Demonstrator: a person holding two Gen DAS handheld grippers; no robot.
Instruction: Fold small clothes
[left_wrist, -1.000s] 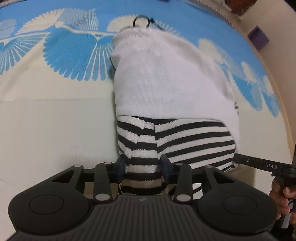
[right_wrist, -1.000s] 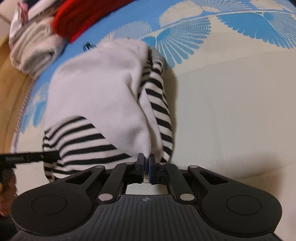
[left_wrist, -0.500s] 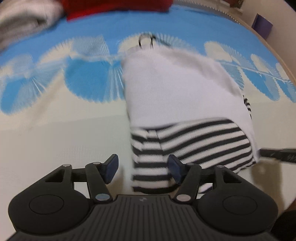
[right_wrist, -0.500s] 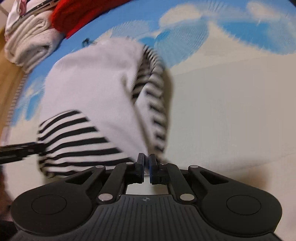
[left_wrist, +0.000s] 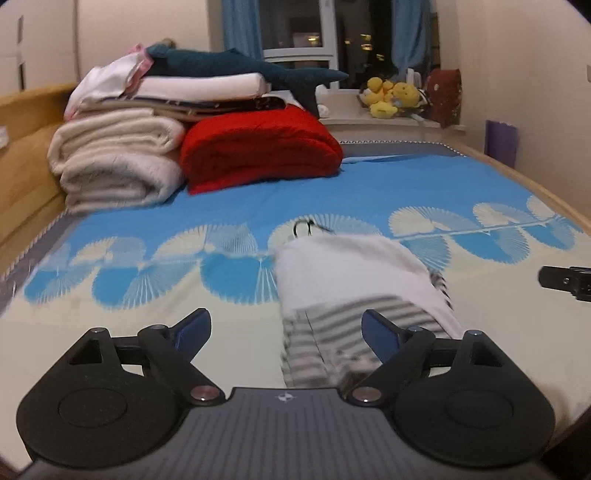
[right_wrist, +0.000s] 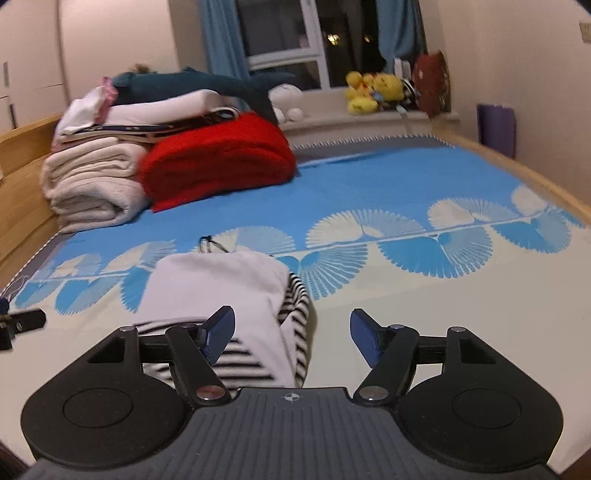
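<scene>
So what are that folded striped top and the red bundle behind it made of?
The folded striped top looks like soft, matte cotton knit: its white and striped faces drape limply and show no sheen, though blur hides the weave. The red bundle seems a plush fleece or quilted blanket: thick rounded folds, fuzzy matte surface. Neither can be told for sure.

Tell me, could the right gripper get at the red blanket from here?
Probably yes: the right gripper is open and empty, and only bare bedspread lies before the red blanket, though it is far up the bed.
</scene>
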